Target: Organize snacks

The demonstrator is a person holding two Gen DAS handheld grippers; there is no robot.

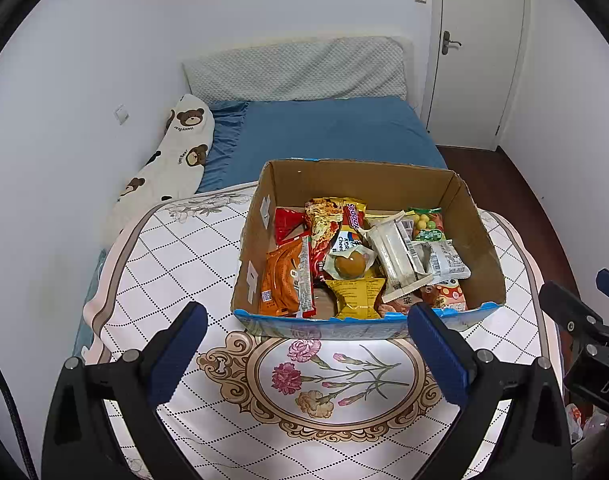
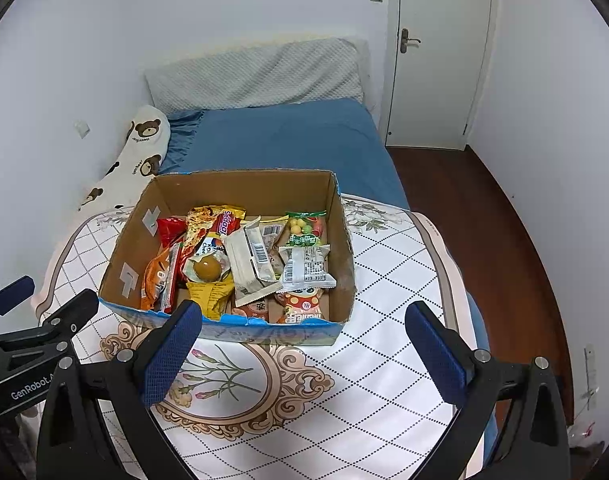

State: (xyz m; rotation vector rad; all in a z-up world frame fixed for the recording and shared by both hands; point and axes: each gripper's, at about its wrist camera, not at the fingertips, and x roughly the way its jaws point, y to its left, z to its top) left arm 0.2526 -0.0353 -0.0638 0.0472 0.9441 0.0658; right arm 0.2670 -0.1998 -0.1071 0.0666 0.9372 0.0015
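Note:
An open cardboard box [image 1: 480, 236] [image 2: 344, 240] sits on a white flowered quilt, filled with several snack packets: an orange packet [image 1: 282, 280] [image 2: 156, 276], a yellow packet [image 1: 356, 298] [image 2: 210, 296], a white wrapped bar [image 1: 396, 256] [image 2: 246, 264], a bag of round candies [image 1: 426, 222] [image 2: 306, 228] and a brown egg-like snack [image 1: 350, 265] [image 2: 207, 269]. My left gripper [image 1: 308, 356] is open and empty, just in front of the box. My right gripper [image 2: 304, 356] is open and empty, in front of the box's right half.
The quilt [image 1: 176, 256] [image 2: 400, 280] covers the bed's near end; a blue sheet [image 1: 328, 128], a grey pillow [image 1: 296, 68] and a bear-print bolster [image 1: 172, 152] lie behind. Wood floor [image 2: 476, 216] and a white door [image 2: 436, 52] are to the right.

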